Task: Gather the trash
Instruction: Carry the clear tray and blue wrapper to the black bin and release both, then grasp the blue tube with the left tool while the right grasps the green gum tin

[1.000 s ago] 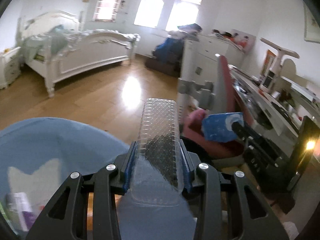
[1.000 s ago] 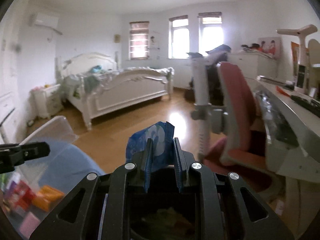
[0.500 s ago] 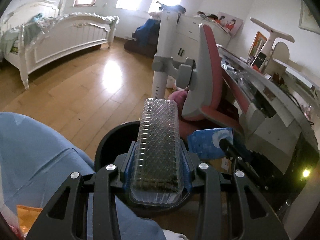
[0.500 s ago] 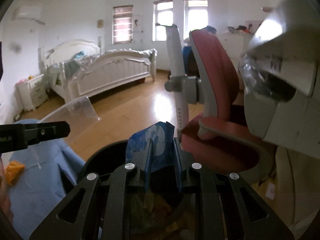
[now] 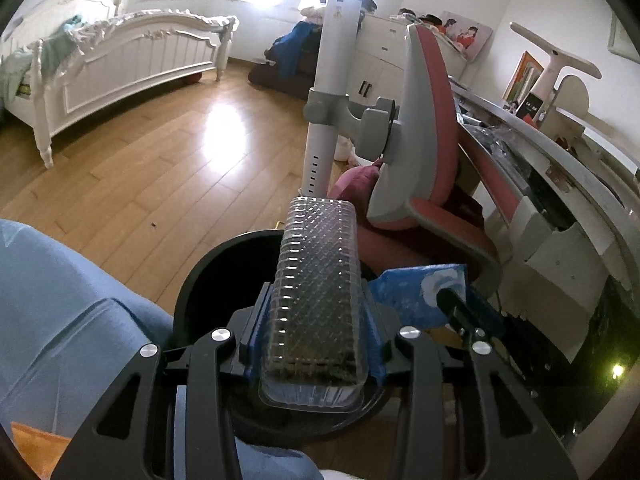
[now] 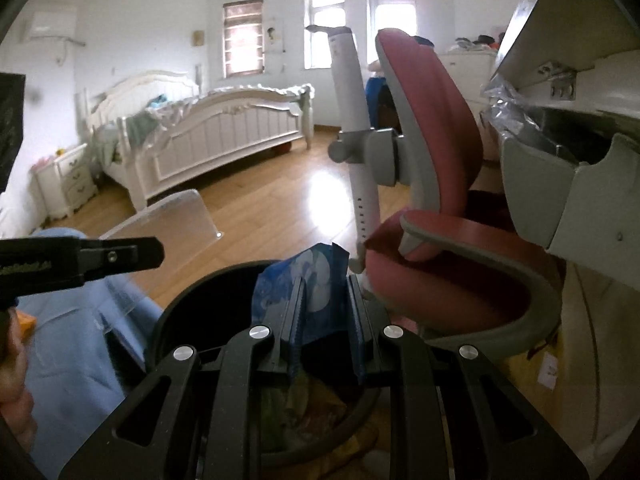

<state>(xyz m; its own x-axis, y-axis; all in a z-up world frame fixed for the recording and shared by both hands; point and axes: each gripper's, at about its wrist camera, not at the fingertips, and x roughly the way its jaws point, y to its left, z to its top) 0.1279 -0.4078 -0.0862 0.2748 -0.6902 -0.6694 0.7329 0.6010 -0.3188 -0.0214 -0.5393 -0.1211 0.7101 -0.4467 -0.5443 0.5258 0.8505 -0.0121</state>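
While both grippers hang over the same bin, each view reads as follows.

Left wrist view
- Left gripper [image 5: 316, 320]: jaws closed on a clear plastic tray [image 5: 316, 292] with a diamond-embossed surface, which sticks out forward between the blue finger pads.
- Trash bin [image 5: 208, 276]: black and round, directly beneath the tray; its inside is dark from this angle.
- Right gripper [image 5: 460, 304]: enters from the right, clamped on a blue wrapper [image 5: 408, 292] just beside the tray, over the bin's right rim.
- Surroundings: blue cloth [image 5: 60, 300] at left, touching the bin; red and grey desk chair [image 5: 432, 160] behind the bin; white bed [image 5: 120, 56] far across the wooden floor [image 5: 160, 168].

Right wrist view
- Right gripper [image 6: 326, 312]: jaws narrow, pinching the blue wrapper [image 6: 316, 280] (white print on it), held above the bin.
- Trash bin [image 6: 192, 296]: open mouth below the fingers, with crumpled yellowish and green rubbish [image 6: 304, 408] already inside.
- Left gripper [image 6: 120, 256]: seen side-on at left, the clear plastic tray [image 6: 176, 220] projecting past its tip, over the bin's left edge.
- Desk [image 6: 580, 168]: grey-white, at right behind the chair [image 6: 440, 152].
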